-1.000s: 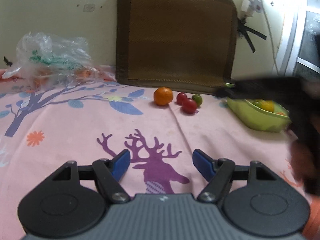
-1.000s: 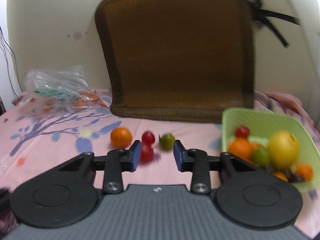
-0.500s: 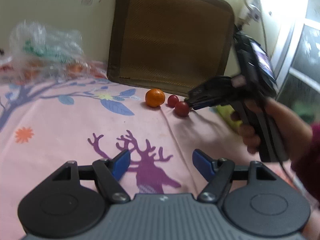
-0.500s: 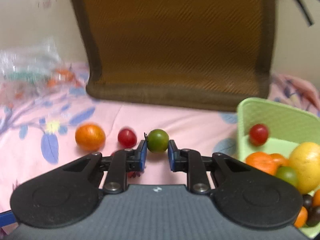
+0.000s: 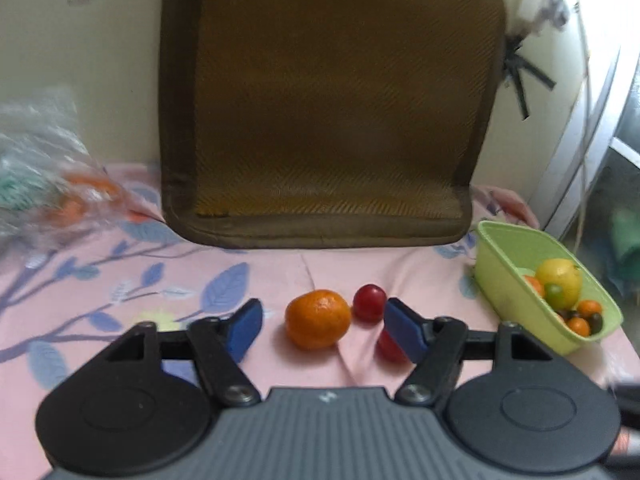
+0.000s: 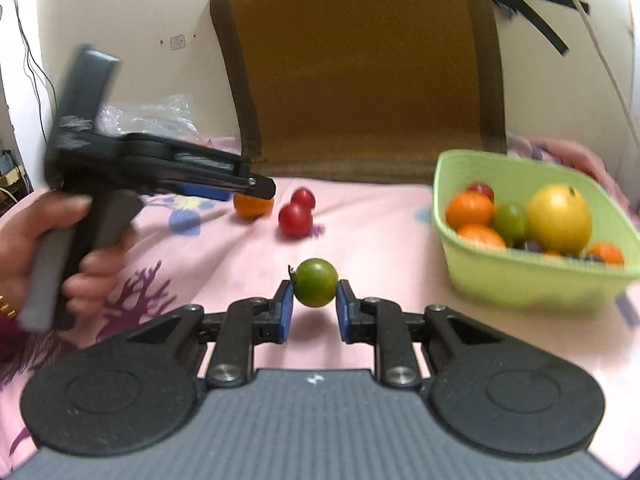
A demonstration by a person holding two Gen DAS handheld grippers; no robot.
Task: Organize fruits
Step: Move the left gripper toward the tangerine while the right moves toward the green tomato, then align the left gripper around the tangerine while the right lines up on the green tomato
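A small round green tomato with a dark stem stub on its left is sitting clamped between the right gripper's blue pads, clear of the pink cloth. A dimpled orange mandarin is lying between the left gripper's wide-spread fingers. One red cherry tomato is resting just beyond the right fingertip; a second is sitting partly hidden behind it. The green basket, holding mixed fruit, is standing right of both tools.

left tongs spread wide | right tongs apparently clamped, raised
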